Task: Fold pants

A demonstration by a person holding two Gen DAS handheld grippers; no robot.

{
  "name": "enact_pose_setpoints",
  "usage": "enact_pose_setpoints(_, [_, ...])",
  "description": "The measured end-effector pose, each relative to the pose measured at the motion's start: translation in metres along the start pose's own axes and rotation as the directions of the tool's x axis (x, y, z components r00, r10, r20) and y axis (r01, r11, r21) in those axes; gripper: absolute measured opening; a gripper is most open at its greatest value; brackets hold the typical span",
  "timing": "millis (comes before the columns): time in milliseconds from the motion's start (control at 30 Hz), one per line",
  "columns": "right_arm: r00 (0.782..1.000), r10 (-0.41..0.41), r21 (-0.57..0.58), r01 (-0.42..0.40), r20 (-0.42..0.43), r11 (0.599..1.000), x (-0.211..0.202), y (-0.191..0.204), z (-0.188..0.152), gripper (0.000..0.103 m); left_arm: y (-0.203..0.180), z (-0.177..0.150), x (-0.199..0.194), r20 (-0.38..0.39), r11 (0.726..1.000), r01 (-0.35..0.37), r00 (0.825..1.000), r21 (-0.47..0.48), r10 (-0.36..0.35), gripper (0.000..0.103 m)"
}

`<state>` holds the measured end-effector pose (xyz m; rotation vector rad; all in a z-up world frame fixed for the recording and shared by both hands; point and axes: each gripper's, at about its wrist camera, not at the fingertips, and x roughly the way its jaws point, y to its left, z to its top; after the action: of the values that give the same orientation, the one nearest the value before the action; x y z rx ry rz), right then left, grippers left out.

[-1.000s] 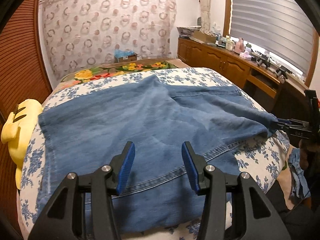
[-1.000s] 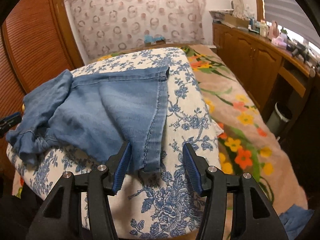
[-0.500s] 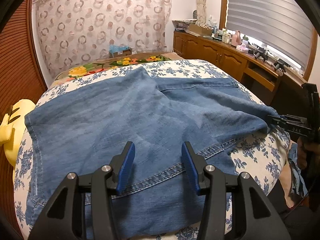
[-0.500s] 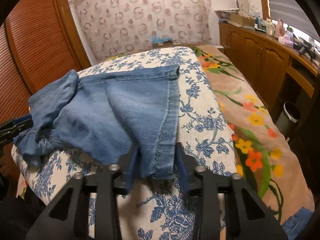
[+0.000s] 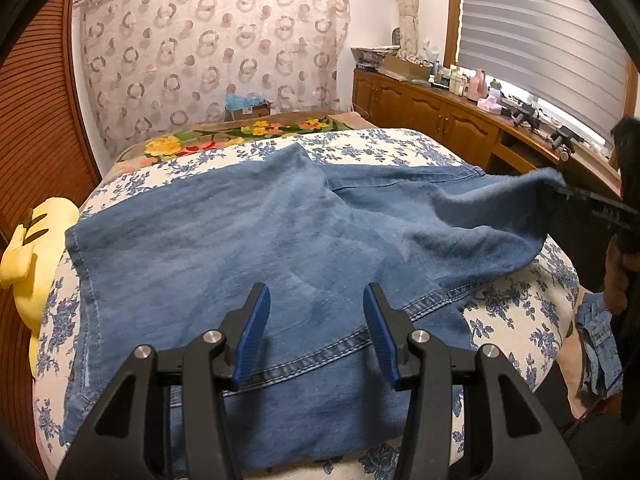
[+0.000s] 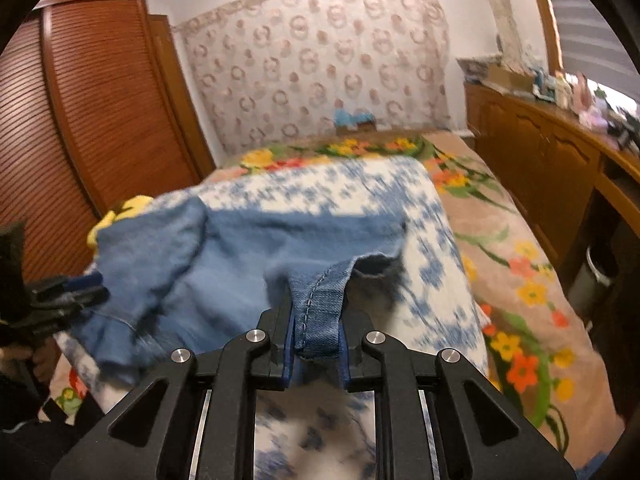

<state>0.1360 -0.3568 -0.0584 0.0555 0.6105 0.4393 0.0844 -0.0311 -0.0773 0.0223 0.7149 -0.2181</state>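
Note:
Blue denim pants (image 5: 248, 240) lie spread over a bed with a blue-flowered white cover (image 5: 516, 308). My left gripper (image 5: 316, 320) is open and empty, just above the pants near the stitched seam at the near edge. My right gripper (image 6: 316, 332) is shut on the hem of one pant leg (image 6: 320, 300) and holds it lifted off the bed. In the left wrist view the right gripper (image 5: 592, 200) shows at the right edge with the lifted leg end (image 5: 532, 184). In the right wrist view the left gripper (image 6: 68, 292) shows at the left edge.
A yellow plush toy (image 5: 28, 248) lies at the bed's left edge. A wooden cabinet (image 5: 440, 112) with clutter runs along the right wall. A slatted wooden wardrobe (image 6: 80, 120) stands on the left. A floral blanket (image 6: 520, 280) covers the far side. More denim (image 5: 600, 352) lies beside the bed.
My right gripper closed on the pant leg hem and lifted it off the bed. The left gripper stayed open over the pants.

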Motion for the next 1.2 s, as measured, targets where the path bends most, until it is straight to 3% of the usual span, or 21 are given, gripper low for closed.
enact_pose_setpoints(200, [0.992, 0.108, -0.084, -0.103, 0.062, 0.991, -0.006, 0.048, 0.036, 0.013, 0.009, -0.002, -0.014, 0.022, 1.000, -0.011, 1.000, -0.013, 0.011, 0.048])
enact_pose_setpoints(400, [0.964, 0.245, -0.218, -0.220, 0.098, 0.951, -0.011, 0.124, 0.077, 0.013, 0.026, -0.003, -0.036, 0.062, 0.999, -0.029, 0.998, -0.042, 0.031, 0.048])
enact_pose_setpoints(567, [0.949, 0.311, -0.284, -0.286, 0.045, 0.915, 0.012, 0.174, 0.087, 0.014, 0.040, -0.005, -0.042, 0.072, 0.997, -0.039, 0.996, -0.070, 0.044, 0.048])
enact_pose_setpoints(633, [0.949, 0.315, -0.292, -0.305, -0.012, 0.906, 0.030, 0.185, 0.084, 0.020, 0.044, -0.007, -0.042, 0.068, 0.996, -0.039, 0.997, -0.081, 0.045, 0.048])
enact_pose_setpoints(667, [0.948, 0.315, -0.293, -0.315, -0.048, 0.903, 0.040, 0.189, 0.080, 0.028, 0.046, -0.008, -0.042, 0.067, 0.996, -0.040, 0.997, -0.084, 0.045, 0.048])
enact_pose_setpoints(700, [0.950, 0.306, -0.293, -0.310, -0.059, 0.905, 0.045, 0.188, 0.077, 0.038, 0.046, -0.008, -0.041, 0.065, 0.996, -0.040, 0.997, -0.085, 0.046, 0.048])
enact_pose_setpoints(733, [0.955, 0.287, -0.290, -0.295, -0.071, 0.911, 0.051, 0.187, 0.074, 0.040, 0.047, -0.009, -0.041, 0.064, 0.995, -0.041, 0.997, -0.087, 0.047, 0.048])
enact_pose_setpoints(900, [0.960, 0.264, -0.282, -0.280, -0.093, 0.917, 0.049, 0.170, 0.063, 0.043, 0.045, -0.010, -0.038, 0.060, 0.996, -0.032, 0.998, -0.089, 0.037, 0.048])
enact_pose_setpoints(1200, [0.984, 0.129, -0.233, -0.155, -0.121, 0.960, 0.053, 0.116, 0.030, 0.048, 0.028, -0.007, -0.033, 0.049, 0.998, 0.017, 0.999, -0.061, -0.014, 0.048])
